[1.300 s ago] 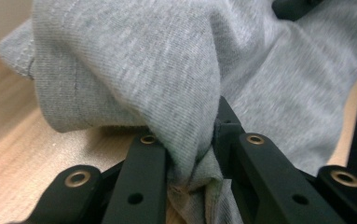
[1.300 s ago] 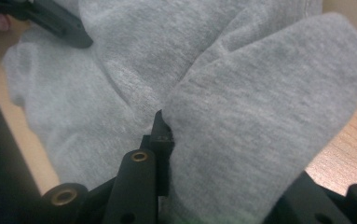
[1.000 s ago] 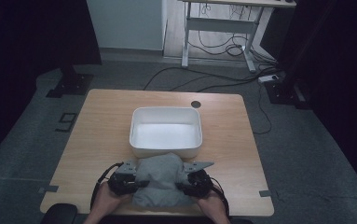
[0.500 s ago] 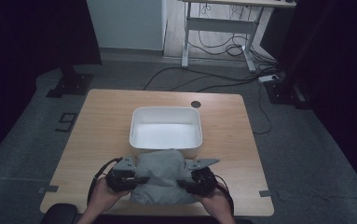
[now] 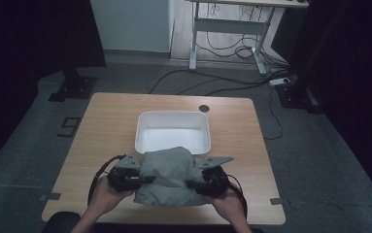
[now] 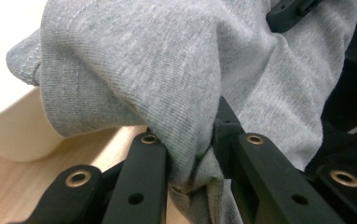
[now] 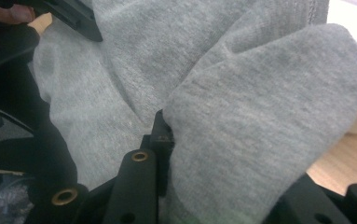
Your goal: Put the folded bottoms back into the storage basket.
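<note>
A bunched grey garment (image 5: 168, 175) hangs between my two grippers above the front of the wooden table (image 5: 110, 126). Its top edge overlaps the near rim of the white bin (image 5: 173, 137). My left gripper (image 5: 136, 179) is shut on the garment's left side. In the left gripper view both jaws of the left gripper (image 6: 188, 142) pinch a fold of the garment (image 6: 139, 60). My right gripper (image 5: 197, 183) is shut on the right side. In the right gripper view the garment (image 7: 260, 116) drapes over the right gripper (image 7: 209, 149) and hides one jaw.
The bin's wall (image 6: 13, 137) shows just behind the cloth. A dark round grommet (image 5: 203, 108) sits in the table's far edge. On the floor beyond are cables (image 5: 232, 87), a desk frame (image 5: 227, 29) and a black stand base (image 5: 72, 87).
Both grippers have risen with the garment, which now hangs higher and reaches over the bin's near rim.
</note>
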A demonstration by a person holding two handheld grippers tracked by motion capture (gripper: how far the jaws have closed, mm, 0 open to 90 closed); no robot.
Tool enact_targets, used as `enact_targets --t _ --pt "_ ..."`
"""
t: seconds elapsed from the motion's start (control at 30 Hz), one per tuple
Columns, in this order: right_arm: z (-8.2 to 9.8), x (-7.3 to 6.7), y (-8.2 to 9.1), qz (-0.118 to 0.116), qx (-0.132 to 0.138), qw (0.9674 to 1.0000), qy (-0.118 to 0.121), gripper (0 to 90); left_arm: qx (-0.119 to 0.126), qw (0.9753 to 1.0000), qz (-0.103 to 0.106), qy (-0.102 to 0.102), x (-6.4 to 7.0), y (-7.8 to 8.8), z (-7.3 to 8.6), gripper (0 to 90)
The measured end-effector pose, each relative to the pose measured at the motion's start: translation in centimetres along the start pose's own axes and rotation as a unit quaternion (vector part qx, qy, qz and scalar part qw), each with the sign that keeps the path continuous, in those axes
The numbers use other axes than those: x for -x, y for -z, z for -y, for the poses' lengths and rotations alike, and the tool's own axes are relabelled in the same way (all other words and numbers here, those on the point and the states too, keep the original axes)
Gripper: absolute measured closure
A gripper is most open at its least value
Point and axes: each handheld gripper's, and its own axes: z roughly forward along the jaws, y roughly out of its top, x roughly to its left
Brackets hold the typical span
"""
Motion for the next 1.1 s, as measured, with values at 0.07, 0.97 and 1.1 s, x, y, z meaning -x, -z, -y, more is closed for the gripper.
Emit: enact_targets --t 0.07,0.97,1.1 --pt "-0.5 0.1 0.4 -0.001 0.004 1.0000 0.000 69.4 0.004 1.0000 0.000 -0.001 -0.2 0.4 -0.5 77.8" --pt "-8.7 2.8 2.8 0.034 0.044 0.9983 0.017 69.4 0.034 0.9981 -0.049 -0.016 -4.0 3.8 -7.9 77.7" --pt "-9.4 3.7 2.2 0.038 0.045 0.9981 0.013 69.4 0.033 0.9978 -0.056 -0.014 -5.1 3.5 -8.4 77.7"
